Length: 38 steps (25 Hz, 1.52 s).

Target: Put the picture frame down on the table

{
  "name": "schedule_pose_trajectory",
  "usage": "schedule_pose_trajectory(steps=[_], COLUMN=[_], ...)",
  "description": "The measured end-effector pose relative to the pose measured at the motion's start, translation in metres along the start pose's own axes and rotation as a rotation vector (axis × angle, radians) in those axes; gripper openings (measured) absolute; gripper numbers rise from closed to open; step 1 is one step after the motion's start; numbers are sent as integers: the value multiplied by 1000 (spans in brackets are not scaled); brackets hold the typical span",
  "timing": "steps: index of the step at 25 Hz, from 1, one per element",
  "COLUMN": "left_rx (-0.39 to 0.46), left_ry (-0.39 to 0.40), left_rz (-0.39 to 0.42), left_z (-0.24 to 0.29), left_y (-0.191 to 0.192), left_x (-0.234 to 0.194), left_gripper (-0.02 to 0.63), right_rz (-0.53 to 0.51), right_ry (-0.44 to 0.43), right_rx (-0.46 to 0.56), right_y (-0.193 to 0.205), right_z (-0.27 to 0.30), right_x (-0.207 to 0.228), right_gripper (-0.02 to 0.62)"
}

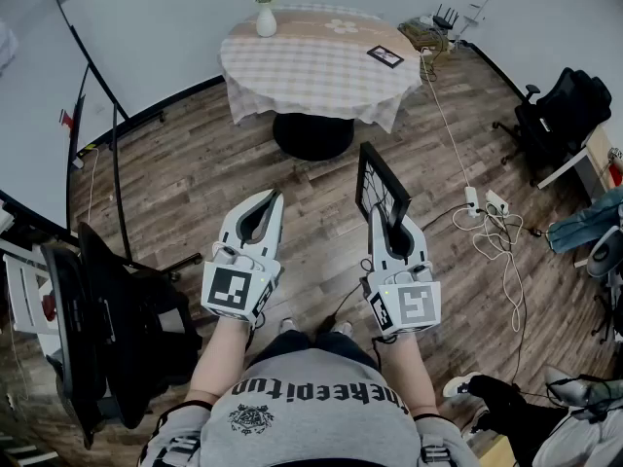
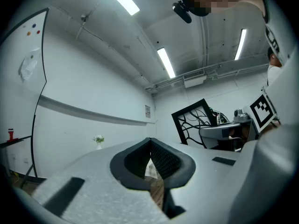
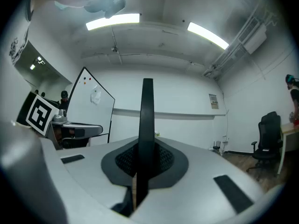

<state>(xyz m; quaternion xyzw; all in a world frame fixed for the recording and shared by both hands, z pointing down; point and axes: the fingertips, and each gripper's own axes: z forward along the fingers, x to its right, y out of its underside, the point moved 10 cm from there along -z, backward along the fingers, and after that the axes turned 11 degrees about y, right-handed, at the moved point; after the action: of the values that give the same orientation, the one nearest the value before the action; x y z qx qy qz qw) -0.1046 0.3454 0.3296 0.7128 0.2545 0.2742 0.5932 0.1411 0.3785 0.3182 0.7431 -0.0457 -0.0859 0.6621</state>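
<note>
My right gripper (image 1: 382,220) is shut on the lower edge of a black picture frame (image 1: 380,188), which stands upright above the wooden floor. In the right gripper view the frame (image 3: 146,125) shows edge-on as a dark bar between the pads. My left gripper (image 1: 271,197) is beside it to the left, shut with nothing in it; its pads (image 2: 159,157) meet at the tip. From the left gripper view the frame (image 2: 194,120) shows a branch pattern. The round table (image 1: 311,76) with a checked cloth stands farther ahead, apart from both grippers.
On the table are a white vase with flowers (image 1: 266,13) and a small dark frame (image 1: 385,56). A white cable and power strip (image 1: 484,202) lie on the floor to the right. A black office chair (image 1: 560,110) is far right; dark equipment (image 1: 107,339) stands near left.
</note>
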Motion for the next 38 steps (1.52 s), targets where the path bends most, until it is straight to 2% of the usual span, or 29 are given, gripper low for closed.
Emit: schedule_pose_trajectory(steps=[17,28,38], left_rx=[16,21,19], left_ry=[5,13,17], left_rz=[8,-1,6], left_z=[-5,-22,2], left_y=[-1,6,16], left_x=[-13,-35,-64], left_gripper=[15,15,15], right_rz=[2,33,40], right_ry=[11,28,44], right_rx=[12,22,20], right_y=[-4,1,7], right_z=[5,5,41], right_x=[-14,-40,-33], right_gripper=[15,15,15])
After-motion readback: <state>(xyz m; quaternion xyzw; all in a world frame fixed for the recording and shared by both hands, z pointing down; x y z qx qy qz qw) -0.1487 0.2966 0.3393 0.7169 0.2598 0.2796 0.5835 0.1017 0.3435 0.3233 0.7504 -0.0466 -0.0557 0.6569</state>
